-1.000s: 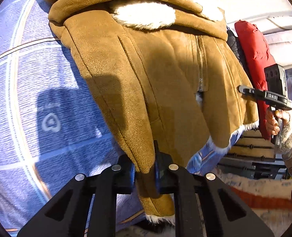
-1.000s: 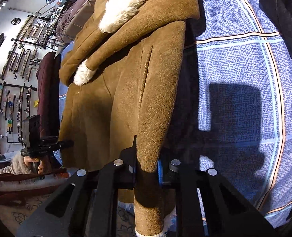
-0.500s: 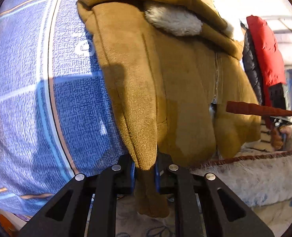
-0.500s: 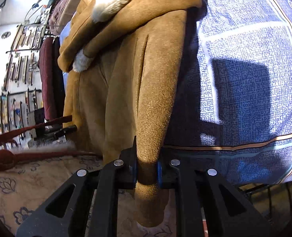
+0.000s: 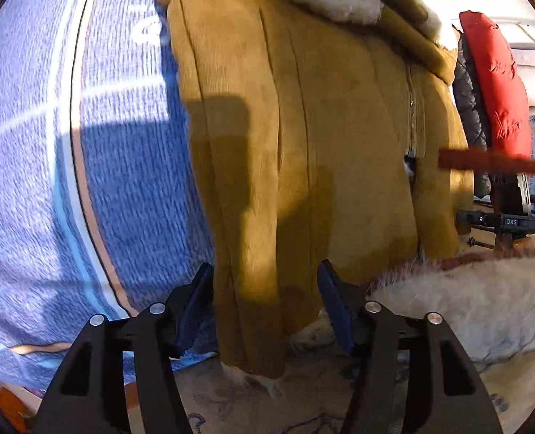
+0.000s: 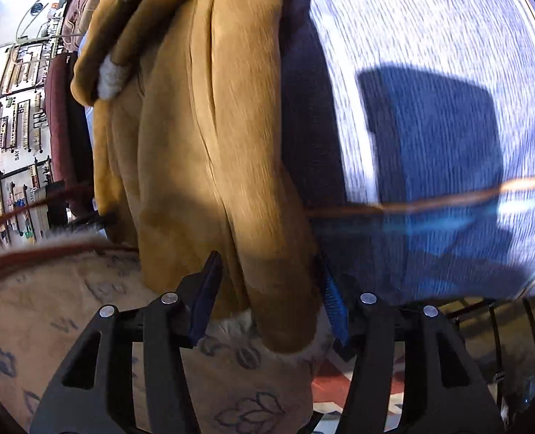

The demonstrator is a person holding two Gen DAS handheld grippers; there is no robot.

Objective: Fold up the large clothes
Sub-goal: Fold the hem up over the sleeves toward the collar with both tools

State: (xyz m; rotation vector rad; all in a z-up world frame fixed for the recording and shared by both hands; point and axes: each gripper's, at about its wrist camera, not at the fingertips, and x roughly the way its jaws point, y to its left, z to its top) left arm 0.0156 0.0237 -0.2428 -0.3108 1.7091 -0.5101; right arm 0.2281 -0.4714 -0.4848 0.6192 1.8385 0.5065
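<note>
Both tongs have just been opening: left tongs point(image 5: 265, 302) and right tongs point(image 6: 269, 296) are released, with the tan suede coat point(image 5: 303, 152) between the jaws but loose. It lies on the blue bed cover point(image 5: 123, 181), hem hanging over the edge. I'd regrip higher up for the next fold.

A: Bright, warm sunlight; hard dark shadows fall across the tan coat point(image 5: 303, 137) and the blue bedspread point(image 6: 448, 72).
B: Motion blur smears the weave, and both fisheye views bend at dark corners.
</note>
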